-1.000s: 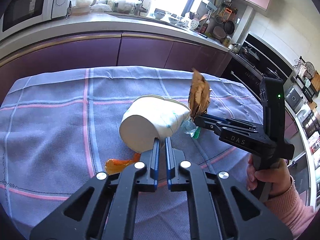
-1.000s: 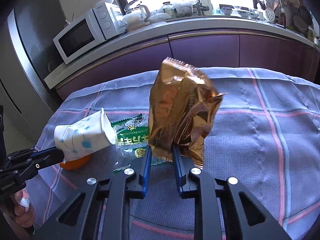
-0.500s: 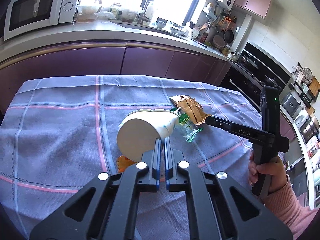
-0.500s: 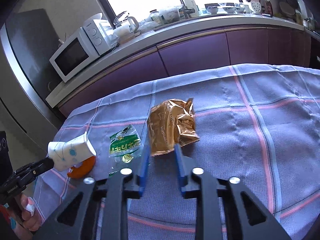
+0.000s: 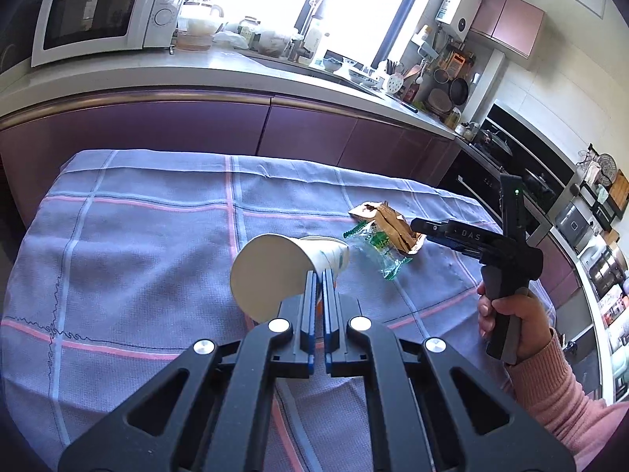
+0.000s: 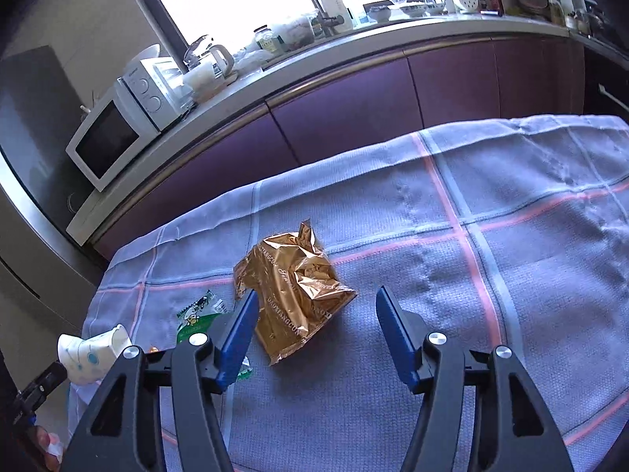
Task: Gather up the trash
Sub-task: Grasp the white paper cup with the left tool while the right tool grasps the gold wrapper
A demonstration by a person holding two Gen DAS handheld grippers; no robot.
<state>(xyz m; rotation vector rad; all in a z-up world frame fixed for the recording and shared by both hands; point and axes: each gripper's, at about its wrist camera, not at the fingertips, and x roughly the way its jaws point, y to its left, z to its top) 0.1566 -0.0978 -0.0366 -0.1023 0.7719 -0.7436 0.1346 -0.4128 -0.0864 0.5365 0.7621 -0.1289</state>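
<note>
Cup (image 5: 289, 267) pinched in left gripper (image 5: 319, 275); right gripper (image 6: 314, 306), jaws just opening, empty over gold bag (image 6: 293, 287) at frame centre; no bin visible.

Left wrist cam sits behind the left hand-held gripper (image 5: 319, 275), angled down across the table (image 5: 129, 244) toward the counter and microwave (image 5: 106, 11), close on a paper cup (image 5: 283, 271). Right wrist cam looks down past the right hand-held gripper (image 6: 316, 299) from the table's other side. Both views share the gold snack bag (image 6: 293, 291), green wrapper (image 5: 377, 244), cup, microwave.
</note>
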